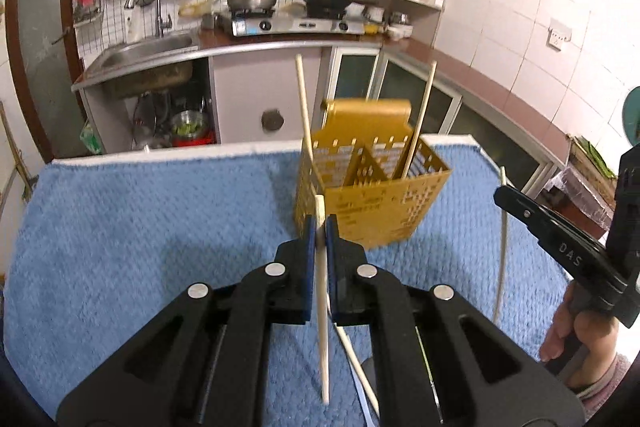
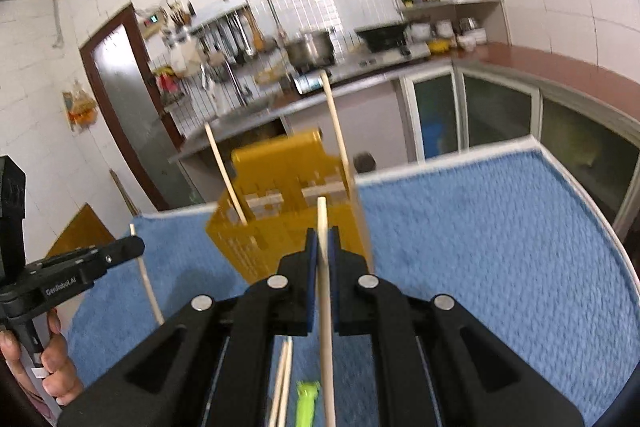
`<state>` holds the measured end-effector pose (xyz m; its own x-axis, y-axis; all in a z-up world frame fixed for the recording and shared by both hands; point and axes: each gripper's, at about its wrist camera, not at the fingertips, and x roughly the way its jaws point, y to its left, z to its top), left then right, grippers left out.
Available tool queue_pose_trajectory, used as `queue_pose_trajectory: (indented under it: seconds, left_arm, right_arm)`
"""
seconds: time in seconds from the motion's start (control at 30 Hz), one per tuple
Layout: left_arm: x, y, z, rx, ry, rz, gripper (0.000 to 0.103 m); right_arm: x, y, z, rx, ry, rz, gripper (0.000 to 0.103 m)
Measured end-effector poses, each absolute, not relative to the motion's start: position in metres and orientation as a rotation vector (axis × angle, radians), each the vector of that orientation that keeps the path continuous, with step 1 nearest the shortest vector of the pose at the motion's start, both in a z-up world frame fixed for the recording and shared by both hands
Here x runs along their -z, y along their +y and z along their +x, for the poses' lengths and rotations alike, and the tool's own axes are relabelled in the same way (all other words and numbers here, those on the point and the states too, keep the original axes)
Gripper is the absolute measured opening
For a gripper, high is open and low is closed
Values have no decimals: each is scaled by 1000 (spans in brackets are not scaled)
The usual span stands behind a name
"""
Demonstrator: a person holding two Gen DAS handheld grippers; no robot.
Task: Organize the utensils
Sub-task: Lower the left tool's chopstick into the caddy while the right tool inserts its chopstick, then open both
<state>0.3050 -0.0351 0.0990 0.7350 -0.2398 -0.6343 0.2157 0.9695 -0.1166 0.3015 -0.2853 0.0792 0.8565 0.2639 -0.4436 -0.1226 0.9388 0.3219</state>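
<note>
While both of my hands are loaded, each carries one chopstick. Nearest me, my left hand-held gripper (image 1: 319, 227) is clenched on a pale chopstick (image 1: 323, 307) that runs upright through the blue pads, its top poking just above the fingertips. My right hand-held gripper (image 2: 323, 239) is likewise clamped on its own chopstick (image 2: 325, 307), also close to vertical. Below it, at about 6 o'clock in the right view, more loose chopsticks (image 2: 282, 383) and a green utensil (image 2: 306, 403) lie on the blue towel (image 2: 500, 247) covering the desk, not yet sorted.

Farther out, toward 12 o'clock from both fingertips, stands the yellow perforated caddy (image 1: 372, 211) with its divided compartments. Two chopsticks already stand in it: one (image 1: 303, 99) leaning at the left edge, another (image 1: 420, 119) in the right compartment.

I judge the step in hand to be dropping these two sticks into the caddy. To do it well, I should carry each one over the rim with its lower tip clear of the wall, keep it near vertical, aim for a compartment that already holds chopsticks, and let go only once the tip is inside. The two hands are near each other, so going one at a time should avoid a clash. The light caddy may tip if nudged.
</note>
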Motion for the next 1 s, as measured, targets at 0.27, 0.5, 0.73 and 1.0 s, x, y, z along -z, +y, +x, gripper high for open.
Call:
queue_pose_trajectory:
  seconds: [0.27,0.5,0.73,1.0]
  left_arm:
    - [-142,-37,308,263,594,-23,4]
    - [-215,-48,324,260,464,-10,4]
    - [-252,-54,355,220,387,-19,4]
    - [-178,-63,396,222,434,-52,4]
  right_arm:
    - [-112,-281,325,-190,380,246,6]
    - [-175,-270,341,-179,261,178,6]
    - [-224,-271,367,-156,210,160,6]
    - [-181,-270,394,-145,257,151,6]
